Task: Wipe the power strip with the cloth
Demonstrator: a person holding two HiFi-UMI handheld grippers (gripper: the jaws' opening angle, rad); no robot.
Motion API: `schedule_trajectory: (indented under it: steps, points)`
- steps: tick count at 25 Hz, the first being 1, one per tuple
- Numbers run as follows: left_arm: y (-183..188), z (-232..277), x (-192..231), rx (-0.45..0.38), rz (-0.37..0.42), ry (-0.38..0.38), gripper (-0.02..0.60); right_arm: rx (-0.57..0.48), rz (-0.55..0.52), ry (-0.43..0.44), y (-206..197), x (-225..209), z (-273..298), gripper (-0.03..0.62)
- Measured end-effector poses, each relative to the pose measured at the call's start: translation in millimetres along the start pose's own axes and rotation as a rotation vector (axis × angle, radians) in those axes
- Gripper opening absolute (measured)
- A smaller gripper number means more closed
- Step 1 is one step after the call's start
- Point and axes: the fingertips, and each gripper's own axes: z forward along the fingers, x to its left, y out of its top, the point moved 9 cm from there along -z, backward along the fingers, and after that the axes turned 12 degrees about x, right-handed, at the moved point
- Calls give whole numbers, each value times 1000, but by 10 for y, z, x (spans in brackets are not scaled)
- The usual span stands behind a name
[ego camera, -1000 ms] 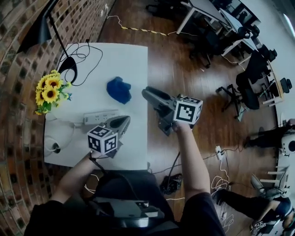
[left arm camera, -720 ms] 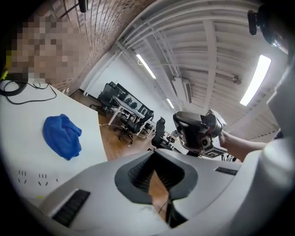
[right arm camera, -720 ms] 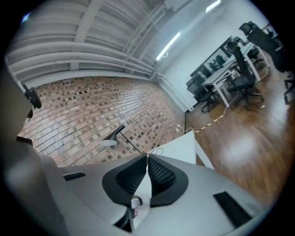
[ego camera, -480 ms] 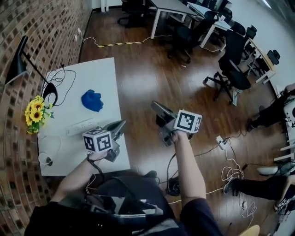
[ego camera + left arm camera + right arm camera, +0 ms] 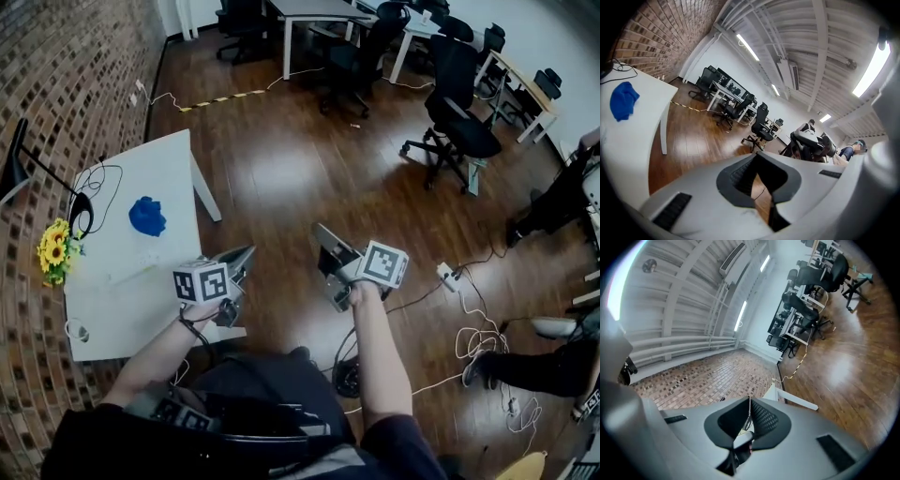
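Wide wooden floor [image 5: 281,187] flanks the long edge of the table [image 5: 117,309].

— What colour is the cloth [image 5: 147,216]?
— Blue, on a white desk [image 5: 122,309]; the sunflowers [image 5: 53,251] yellow, wall [image 5: 66,84] red-brown brick, floor [image 5: 281,178] glossy brown wood, chairs [image 5: 459,112] black
— The left tool [image 5: 246,254]?
— Grey, its cube black-and-white squares

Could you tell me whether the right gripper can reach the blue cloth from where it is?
Probably not: the right gripper hangs over the floor, off the table where the blue cloth lies, and its jaws are shut.
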Motion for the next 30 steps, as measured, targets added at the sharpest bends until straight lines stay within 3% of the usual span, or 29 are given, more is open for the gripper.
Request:
schedule_trajectory:
  steps: [6, 9, 13, 16, 21, 27, 30]
  points:
    - [49, 547, -440, 46, 13, -16, 11, -69, -16, -22, 166, -270, -796, -15]
    - [156, 768, -659, 74, 79, -44, 11, -92, -35, -54, 190, -370, -1073, -15]
    - [345, 962, -858, 92, 175, -42, 11, -130, -56, -33, 294, -455, -1241, -21]
    - [462, 1114, -913, 104, 199, -49, 11, -145, -67, -34, 373, -516, -1279, -21]
    - [696, 1392, -733, 117, 170, -56, 11, -122, -27, -47, 568, -679, -1106, -21]
    - [1140, 1848, -202, 116, 67, -97, 11, -77, 32, -113, 1015, -1075, -651, -21]
    - [1452, 2020, -23, 100, 93, -98, 11, -30, 32, -149, 1275, -1165, -400, -21]
